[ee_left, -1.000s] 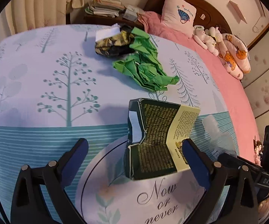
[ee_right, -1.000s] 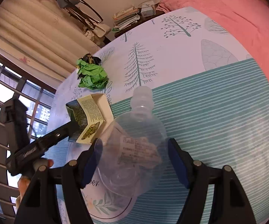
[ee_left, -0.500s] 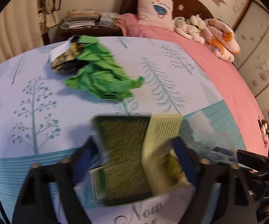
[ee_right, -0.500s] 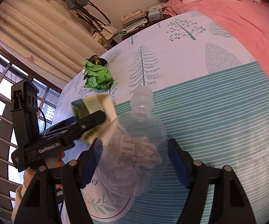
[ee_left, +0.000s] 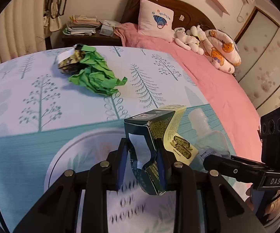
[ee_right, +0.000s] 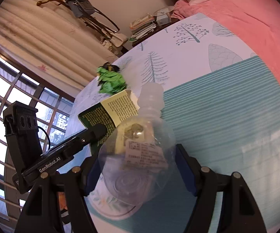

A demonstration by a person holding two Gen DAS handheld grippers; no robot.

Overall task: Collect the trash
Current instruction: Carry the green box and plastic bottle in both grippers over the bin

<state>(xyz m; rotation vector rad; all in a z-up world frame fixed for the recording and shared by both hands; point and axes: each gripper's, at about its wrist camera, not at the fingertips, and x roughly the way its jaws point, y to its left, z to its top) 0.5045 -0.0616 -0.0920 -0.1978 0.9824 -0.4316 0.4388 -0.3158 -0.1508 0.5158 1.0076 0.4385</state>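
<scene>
My left gripper [ee_left: 141, 167] is shut on a crushed dark green and yellow carton [ee_left: 153, 136] and holds it above the bedspread. My right gripper [ee_right: 140, 172] is shut on a clear plastic bottle [ee_right: 138, 151], neck pointing away. The carton [ee_right: 108, 114] shows just left of the bottle in the right wrist view, and the bottle [ee_left: 207, 134] sits right of the carton in the left wrist view. Crumpled green paper [ee_left: 95, 75] and a dark wrapper [ee_left: 70, 62] lie farther back on the bed; the green paper also shows in the right wrist view [ee_right: 111, 82].
The bed has a tree-print cover [ee_left: 33, 97] and a pink blanket [ee_left: 213, 83] on the right. A pillow [ee_left: 155, 21] and soft toys [ee_left: 213, 46] lie at the headboard. A nightstand with books [ee_left: 81, 29] stands behind. A window [ee_right: 4, 116] is at left.
My left gripper has closed on the carton, crushing it, and lifted it off the cover. My right gripper has kept hold of the bottle and risen a little.
</scene>
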